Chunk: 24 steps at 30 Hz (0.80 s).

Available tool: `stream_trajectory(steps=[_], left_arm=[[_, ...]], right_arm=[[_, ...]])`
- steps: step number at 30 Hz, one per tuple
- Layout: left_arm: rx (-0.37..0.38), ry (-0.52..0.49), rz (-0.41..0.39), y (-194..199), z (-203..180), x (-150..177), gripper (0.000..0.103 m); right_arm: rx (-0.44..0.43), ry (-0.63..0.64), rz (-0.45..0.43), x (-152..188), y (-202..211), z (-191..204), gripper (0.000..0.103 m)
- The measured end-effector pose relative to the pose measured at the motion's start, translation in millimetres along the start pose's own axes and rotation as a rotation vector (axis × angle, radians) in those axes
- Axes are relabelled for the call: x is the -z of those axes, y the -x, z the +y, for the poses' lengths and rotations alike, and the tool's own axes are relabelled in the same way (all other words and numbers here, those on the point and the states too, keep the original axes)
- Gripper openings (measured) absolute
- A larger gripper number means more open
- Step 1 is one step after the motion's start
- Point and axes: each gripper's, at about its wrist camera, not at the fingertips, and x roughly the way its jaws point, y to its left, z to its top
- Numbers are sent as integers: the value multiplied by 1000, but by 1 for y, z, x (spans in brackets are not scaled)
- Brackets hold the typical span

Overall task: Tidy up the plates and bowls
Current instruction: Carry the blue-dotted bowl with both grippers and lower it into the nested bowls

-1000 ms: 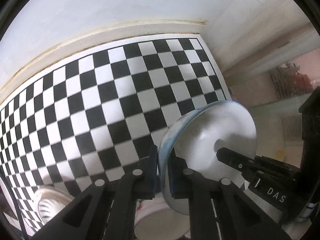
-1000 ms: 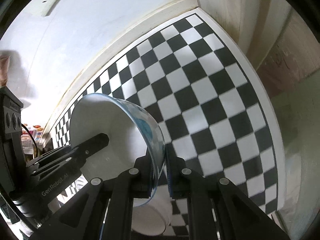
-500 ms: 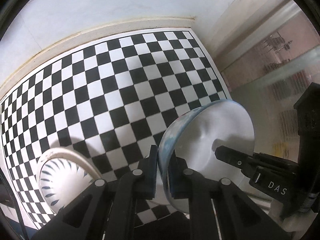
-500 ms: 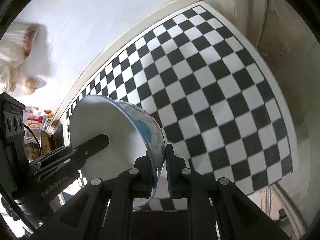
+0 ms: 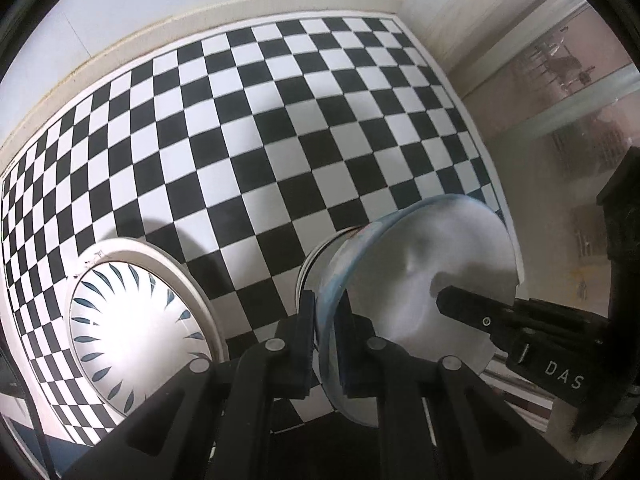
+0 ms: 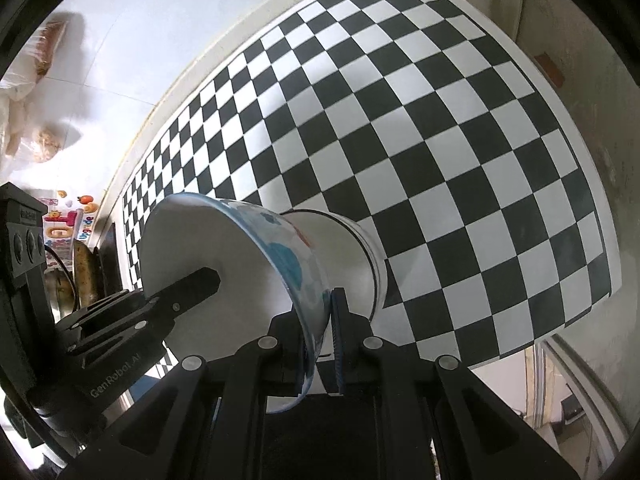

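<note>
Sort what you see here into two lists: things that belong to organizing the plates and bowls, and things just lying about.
Job:
- blue-patterned bowl, held by left gripper and right gripper
- patterned plate
- white cup

Lying about:
- plastic bags
- colourful packet

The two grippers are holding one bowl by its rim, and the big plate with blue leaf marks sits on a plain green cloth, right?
Not quite. The plate sits on a black-and-white checkered cloth, not green; the left wrist view shows it. The left gripper and right gripper do pinch one bowl by its rim.
</note>
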Motion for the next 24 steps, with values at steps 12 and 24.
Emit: stream_trajectory(steps=[12, 24], left_arm=[[-34, 7, 57, -28, 2, -1, 7], [-105, -22, 64, -40, -3, -7, 7]], right_arm=[[26, -15, 46, -5, -28, -1, 12], [56, -13, 89, -5, -46, -3, 12]])
